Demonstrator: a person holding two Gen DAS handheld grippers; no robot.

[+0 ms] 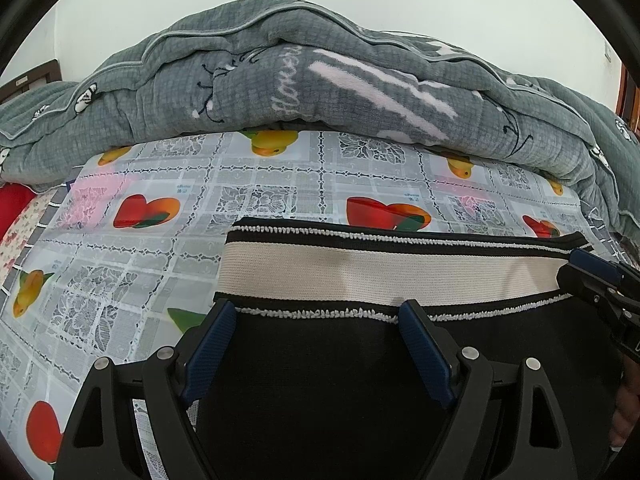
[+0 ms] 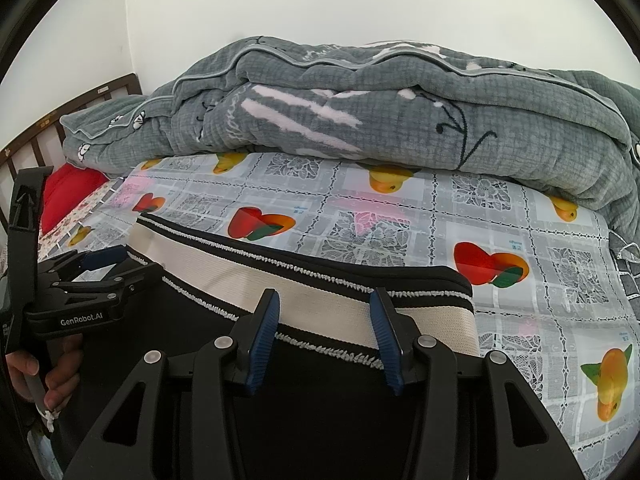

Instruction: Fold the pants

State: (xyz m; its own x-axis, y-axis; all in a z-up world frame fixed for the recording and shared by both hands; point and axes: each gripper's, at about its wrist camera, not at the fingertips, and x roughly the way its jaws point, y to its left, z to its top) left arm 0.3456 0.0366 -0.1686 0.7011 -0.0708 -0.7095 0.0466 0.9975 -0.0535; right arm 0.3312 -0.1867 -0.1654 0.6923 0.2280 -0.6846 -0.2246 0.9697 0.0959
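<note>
Left wrist view: blue-padded fingers (image 1: 216,330) of the left gripper (image 1: 316,316) stand wide apart over black pants (image 1: 320,380) on the bed (image 1: 120,248). Right gripper (image 2: 326,310) is half open, holding nothing, tilted down at the waistband (image 2: 340,308).

Pants (image 1: 360,380): one pair, black. Grippers: two, left gripper (image 1: 316,310) and right gripper (image 2: 325,300). Quilt (image 1: 320,80): one, grey. Fruit-print cloth (image 1: 280,200): one. Red pillow (image 2: 68,196): one.
</note>
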